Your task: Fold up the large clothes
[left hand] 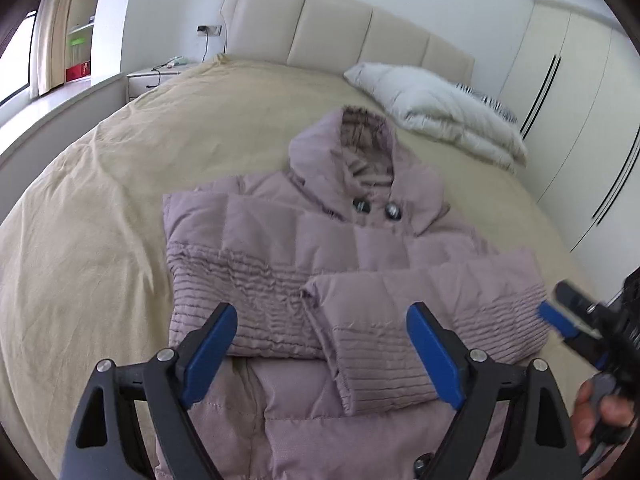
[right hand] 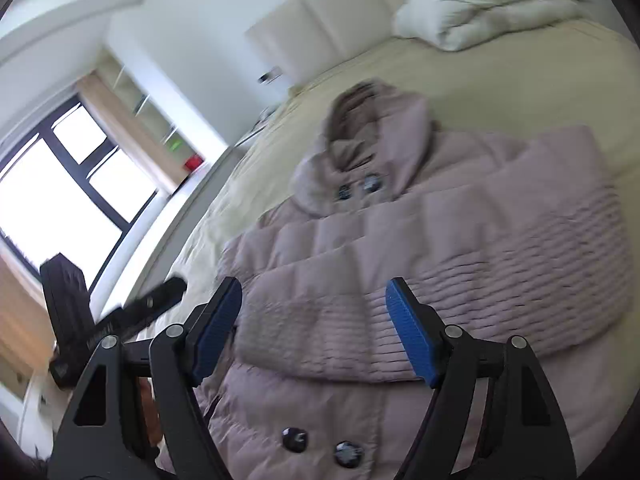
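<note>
A mauve hooded puffer coat (left hand: 304, 240) lies face up on the tan bed, hood toward the headboard, both sleeves folded across its chest. It also shows in the right wrist view (right hand: 420, 248). My left gripper (left hand: 324, 352) is open and empty, held above the coat's waist near the folded cuff (left hand: 376, 360). My right gripper (right hand: 314, 328) is open and empty above the lower front, just over the crossed sleeves. The right gripper also shows in the left wrist view (left hand: 568, 320) at the coat's right edge, blurred.
The tan bedspread (left hand: 120, 184) stretches left and far. A white folded duvet (left hand: 436, 108) lies by the padded headboard (left hand: 336, 28). A nightstand (left hand: 156, 80) stands far left, wardrobe doors (left hand: 580, 120) on the right. A window (right hand: 60, 184) and shelves are on the left.
</note>
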Available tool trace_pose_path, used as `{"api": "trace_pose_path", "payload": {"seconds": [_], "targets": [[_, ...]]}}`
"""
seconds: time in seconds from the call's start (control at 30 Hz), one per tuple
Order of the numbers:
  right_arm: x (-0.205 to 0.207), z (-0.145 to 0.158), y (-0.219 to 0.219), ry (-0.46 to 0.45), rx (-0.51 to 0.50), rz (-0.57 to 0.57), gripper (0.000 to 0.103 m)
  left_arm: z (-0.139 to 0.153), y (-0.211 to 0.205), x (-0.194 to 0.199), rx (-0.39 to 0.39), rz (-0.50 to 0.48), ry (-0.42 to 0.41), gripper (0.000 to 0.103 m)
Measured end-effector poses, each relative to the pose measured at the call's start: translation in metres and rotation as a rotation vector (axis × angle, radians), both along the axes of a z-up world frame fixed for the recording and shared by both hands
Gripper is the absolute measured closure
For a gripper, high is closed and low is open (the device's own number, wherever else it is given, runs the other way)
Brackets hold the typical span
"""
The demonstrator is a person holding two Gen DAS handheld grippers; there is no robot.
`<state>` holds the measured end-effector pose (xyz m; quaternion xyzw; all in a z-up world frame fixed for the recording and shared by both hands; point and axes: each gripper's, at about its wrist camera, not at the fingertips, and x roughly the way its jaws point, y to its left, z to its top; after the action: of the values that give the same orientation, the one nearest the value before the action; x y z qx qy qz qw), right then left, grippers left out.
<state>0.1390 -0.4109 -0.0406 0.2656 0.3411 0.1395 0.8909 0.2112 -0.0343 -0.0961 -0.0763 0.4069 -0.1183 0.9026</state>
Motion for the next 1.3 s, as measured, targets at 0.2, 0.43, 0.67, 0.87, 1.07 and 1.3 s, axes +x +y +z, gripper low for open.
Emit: {"api": "trace_pose_path", "payload": {"seconds": [0.2,0.43,0.67,0.87,1.07,1.3], "targets": [[-0.022,-0.027,-0.094,0.060,0.039,-0.222,0.028,-0.039,-0.019,0.016,-0.003,-0.017,0.085,0.030],[-0.028,-0.054,-0.113,0.103,0.020,-0.244,0.028,-0.036,-0.036,0.021,0.035,-0.073,0.089,0.088],[-0.015,-0.024,-0.109,0.022,-0.046,-0.232,0.028,-0.013,-0.003,0.022,0.027,0.000,0.011,0.092],[0.013,-0.026,-0.107,0.020,-0.088,-0.232,0.028,-0.048,0.010,0.038,0.093,0.043,0.016,0.079],[0.051,-0.074,-0.083,0.181,-0.325,-0.134,0.028,-0.029,0.028,0.029,0.058,0.076,-0.011,0.060],[0.047,-0.008,-0.099,0.000,-0.214,-0.173,0.028,0.016,0.021,0.083,0.073,0.066,-0.080,0.031]]}}
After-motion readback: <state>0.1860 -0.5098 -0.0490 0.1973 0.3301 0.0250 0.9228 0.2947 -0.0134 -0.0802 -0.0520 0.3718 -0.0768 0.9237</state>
